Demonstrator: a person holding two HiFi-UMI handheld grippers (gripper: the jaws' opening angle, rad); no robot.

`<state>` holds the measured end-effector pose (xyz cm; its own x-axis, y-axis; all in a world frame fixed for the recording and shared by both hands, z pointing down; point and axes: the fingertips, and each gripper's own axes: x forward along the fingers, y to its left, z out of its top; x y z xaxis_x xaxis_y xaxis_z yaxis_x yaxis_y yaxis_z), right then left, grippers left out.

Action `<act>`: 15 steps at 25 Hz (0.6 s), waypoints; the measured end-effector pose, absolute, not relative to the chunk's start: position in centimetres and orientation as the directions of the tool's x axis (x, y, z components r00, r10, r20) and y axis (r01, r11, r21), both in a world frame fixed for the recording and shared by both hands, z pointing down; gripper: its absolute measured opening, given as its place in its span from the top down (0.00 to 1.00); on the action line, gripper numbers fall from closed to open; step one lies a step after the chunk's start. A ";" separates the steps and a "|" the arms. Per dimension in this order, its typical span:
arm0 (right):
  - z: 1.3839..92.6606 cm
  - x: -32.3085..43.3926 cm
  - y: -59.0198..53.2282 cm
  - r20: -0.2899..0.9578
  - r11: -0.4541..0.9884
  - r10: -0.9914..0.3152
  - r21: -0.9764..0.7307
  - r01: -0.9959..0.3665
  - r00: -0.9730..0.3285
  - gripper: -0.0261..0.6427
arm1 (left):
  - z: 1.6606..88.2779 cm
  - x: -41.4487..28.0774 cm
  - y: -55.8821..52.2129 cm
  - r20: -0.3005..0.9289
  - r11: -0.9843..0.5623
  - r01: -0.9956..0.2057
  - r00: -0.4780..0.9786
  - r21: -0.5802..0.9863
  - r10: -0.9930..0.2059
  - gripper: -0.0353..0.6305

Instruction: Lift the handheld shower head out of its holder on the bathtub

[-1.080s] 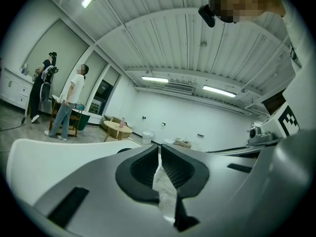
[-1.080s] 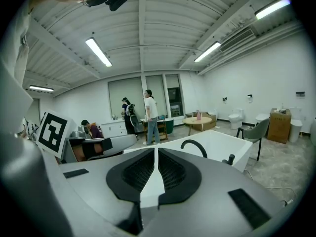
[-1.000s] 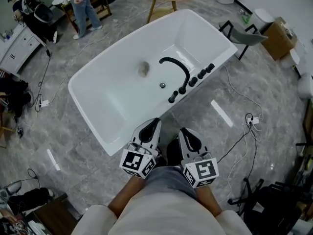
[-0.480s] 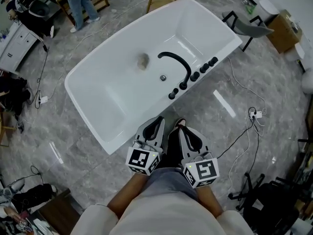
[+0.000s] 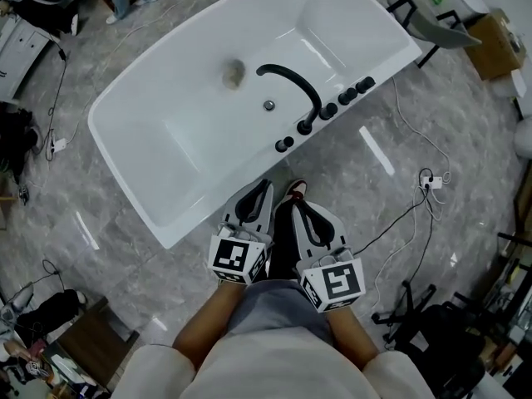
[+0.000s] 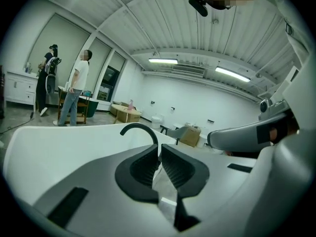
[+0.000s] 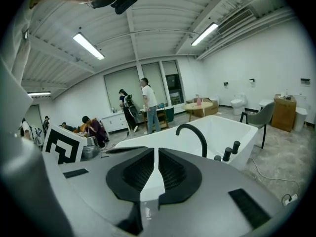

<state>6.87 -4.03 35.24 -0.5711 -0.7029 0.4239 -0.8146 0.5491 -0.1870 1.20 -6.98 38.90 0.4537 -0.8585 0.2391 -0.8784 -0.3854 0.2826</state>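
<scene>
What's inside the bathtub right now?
Head view shows only the drain and a small round fitting in the bathtub, with the black spout arching over it. The spout covers a strip of the floor beneath it.

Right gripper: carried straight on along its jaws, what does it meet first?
Probably the near white wall of the bathtub, left of the black spout. The right gripper aims slightly down at it, with nothing visible between; depth unclear.

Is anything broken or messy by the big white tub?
Nothing looks broken or spilled. The tub looks whole, and its black spout stands upright. Only the loose cables trailing over the floor beside it look a bit messy.
</scene>
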 end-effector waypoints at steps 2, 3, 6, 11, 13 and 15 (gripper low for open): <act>36.8 6.8 -4.9 0.443 0.561 -0.683 -0.192 -0.805 -0.581 0.93 | 39.9 1.3 -7.6 0.259 -0.361 -0.888 0.433 0.283 -0.863 0.94; 37.6 6.9 -5.4 0.453 0.563 -0.675 -0.194 -0.803 -0.582 0.93 | 40.5 1.4 -7.9 0.267 -0.351 -0.891 0.427 0.288 -0.864 0.94; 40.3 7.2 -6.9 0.481 0.548 -0.669 -0.194 -0.813 -0.566 0.93 | 42.2 1.4 -8.9 0.280 -0.329 -0.897 0.410 0.294 -0.868 0.94; 45.0 7.2 -9.0 0.507 0.557 -0.649 -0.191 -0.808 -0.567 0.89 | 44.4 -0.6 -11.2 0.286 -0.263 -0.929 0.335 0.262 -0.898 0.94; 46.4 7.3 -9.6 0.516 0.572 -0.634 -0.188 -0.798 -0.576 0.87 | 45.2 -0.9 -12.0 0.286 -0.243 -0.938 0.311 0.248 -0.907 0.94; 47.6 7.5 -10.1 0.522 0.580 -0.629 -0.179 -0.795 -0.576 0.86 | 45.9 -0.9 -12.4 0.287 -0.235 -0.941 0.302 0.243 -0.909 0.94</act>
<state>7.48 -10.11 47.56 -0.5760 -0.6287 0.5225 -0.7949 0.5799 -0.1785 -0.86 -12.44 45.90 0.3015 -0.9092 0.2871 -0.9410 -0.2352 0.2434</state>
